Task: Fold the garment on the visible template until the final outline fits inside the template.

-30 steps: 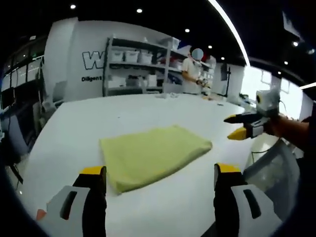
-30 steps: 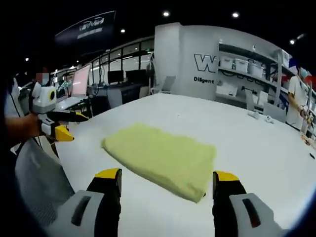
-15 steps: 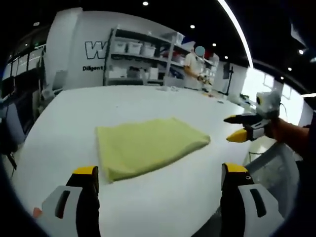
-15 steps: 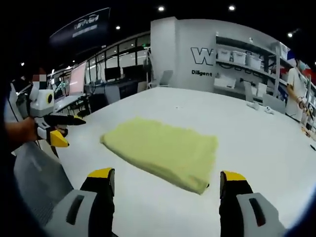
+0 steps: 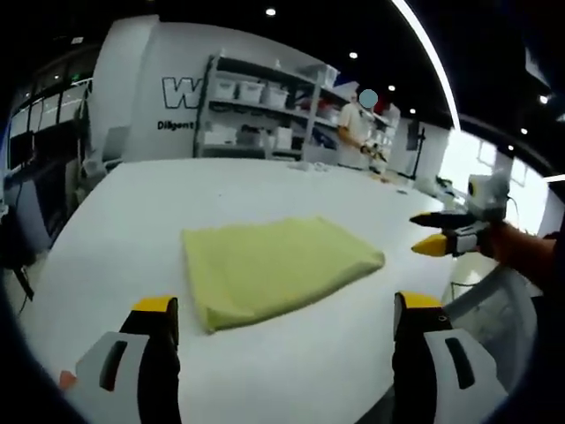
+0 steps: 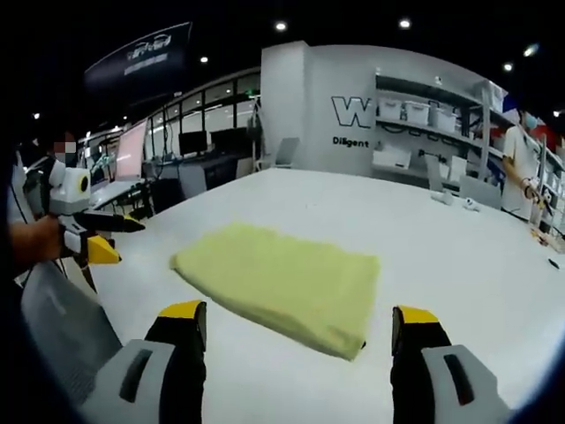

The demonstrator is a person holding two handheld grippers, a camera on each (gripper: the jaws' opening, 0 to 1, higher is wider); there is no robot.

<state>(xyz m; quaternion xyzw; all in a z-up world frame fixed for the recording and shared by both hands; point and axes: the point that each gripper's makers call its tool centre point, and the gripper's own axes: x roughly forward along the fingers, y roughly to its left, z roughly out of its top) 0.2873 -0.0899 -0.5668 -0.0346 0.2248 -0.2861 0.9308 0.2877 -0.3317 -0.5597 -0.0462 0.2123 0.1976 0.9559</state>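
Lying folded, yellow garment [image 5: 278, 268] below "Diligent" wall lettering [image 6: 350, 141]

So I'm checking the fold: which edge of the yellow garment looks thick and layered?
On the yellow garment, the edge nearest the left gripper: it shows a rounded stacked lip; the far edge lies thin and flat.

— What does the garment [image 5: 275, 267] look like?
— Pale yellow cloth, folded into a flat, roughly rectangular pad with soft, thick edges.
— Where does it lie?
— Flat on the white surface [image 5: 177, 190], near its middle, nothing touching it. The right gripper view shows the same folded shape [image 6: 281, 283].
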